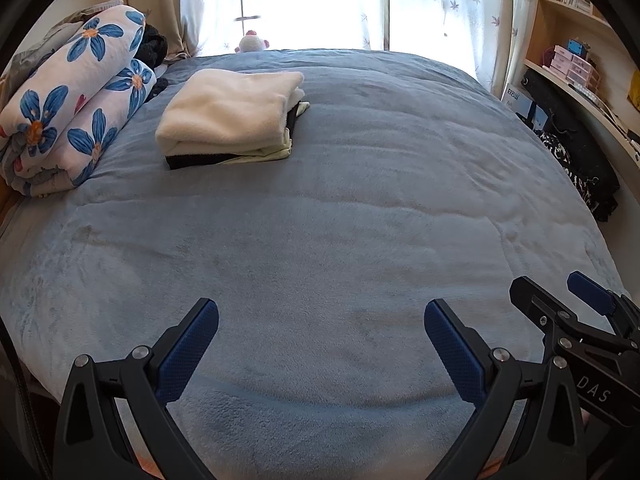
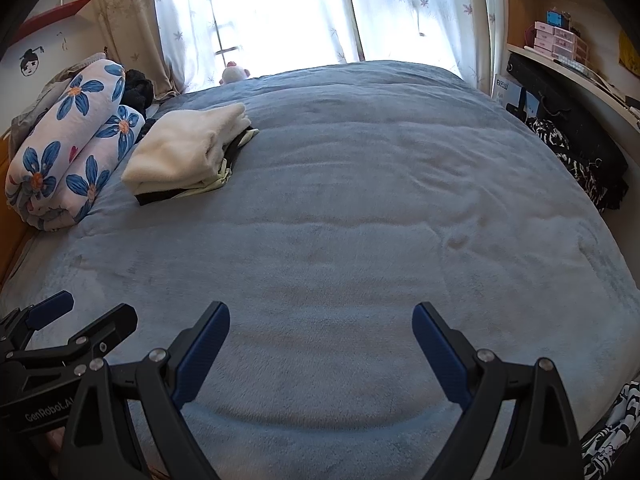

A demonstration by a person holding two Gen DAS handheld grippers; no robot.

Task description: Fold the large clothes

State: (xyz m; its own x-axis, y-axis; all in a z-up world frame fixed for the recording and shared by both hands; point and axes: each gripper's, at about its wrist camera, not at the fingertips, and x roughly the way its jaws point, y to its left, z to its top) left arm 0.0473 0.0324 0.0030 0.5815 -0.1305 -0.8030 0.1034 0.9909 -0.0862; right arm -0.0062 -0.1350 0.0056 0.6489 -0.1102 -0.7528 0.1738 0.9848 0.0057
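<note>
Both the left gripper (image 1: 321, 322) and right gripper (image 2: 321, 326) hover side by side, jaws spread wide, over the near blue fleece blanket (image 1: 340, 200); the folded cream-and-black clothes stack (image 1: 230, 114) lies far left, well apart.

B/w patterned cloth (image 2: 612, 432) cut off at edge; shelf boxes (image 1: 574, 66) too small.

A stack of folded clothes (image 1: 230, 114) lay on the bed (image 1: 360, 200) toward its far left corner, with a rolled quilt (image 1: 72, 100) just beside it along the left edge. A plush toy (image 1: 251, 42) sat at the far edge, before the curtains (image 1: 460, 8). Off the right edge stood a shelf unit (image 1: 576, 52), and both grippers, left (image 1: 320, 344) and right (image 2: 320, 340), hung side by side over the near edge.
</note>
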